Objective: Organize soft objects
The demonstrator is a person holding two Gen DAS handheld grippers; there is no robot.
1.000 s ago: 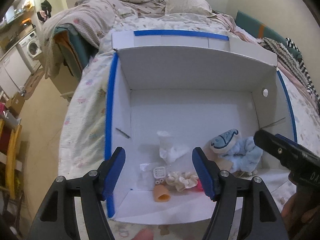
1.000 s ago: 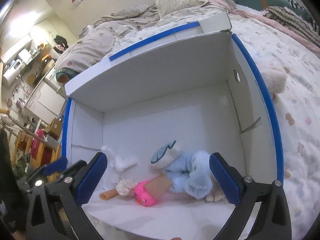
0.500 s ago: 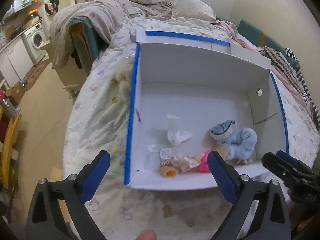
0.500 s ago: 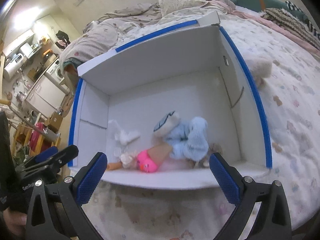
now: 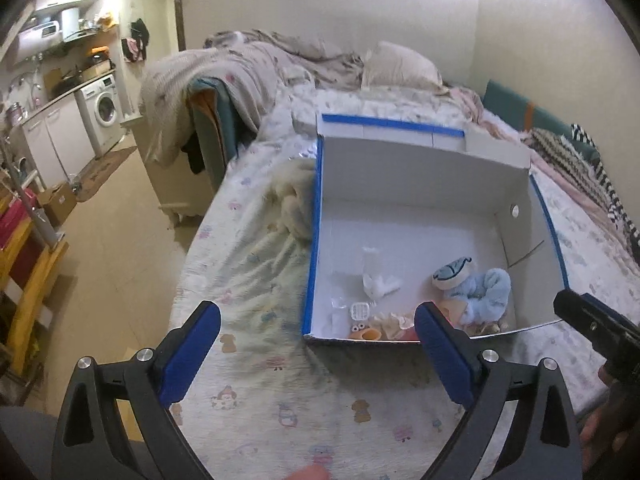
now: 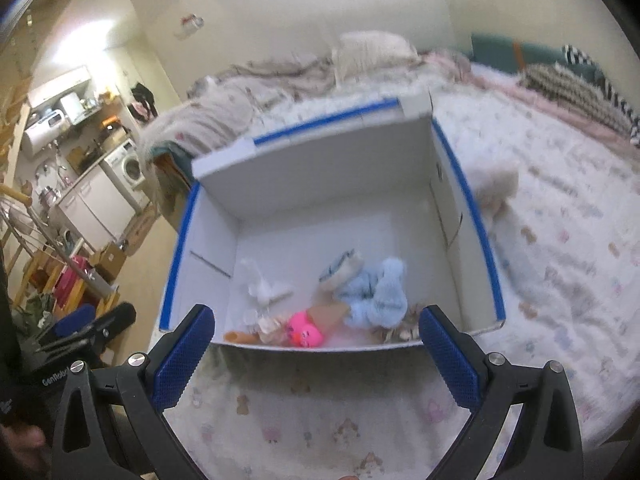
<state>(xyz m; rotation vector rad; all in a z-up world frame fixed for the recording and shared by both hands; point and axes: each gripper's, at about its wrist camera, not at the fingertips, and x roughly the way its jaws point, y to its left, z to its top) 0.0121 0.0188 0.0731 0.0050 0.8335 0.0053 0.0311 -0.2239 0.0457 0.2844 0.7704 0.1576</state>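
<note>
Evidently both spread wide, left hand-held gripper point(image 5: 318, 346) empty, right hand-held gripper point(image 6: 316, 350) empty, above bed point(image 5: 256, 360) before box point(image 5: 420, 200).

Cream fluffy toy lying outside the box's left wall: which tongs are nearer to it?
Left. The left tongs hover short of the toy; the right tongs sit across the box.

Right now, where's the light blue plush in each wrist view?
Left wrist: light blue plush lies lower right, inside the white box, by its right wall.
Right wrist: light blue plush lies centre, low in the box.
Shared landmark: blue tape on the box's far rim.
</note>
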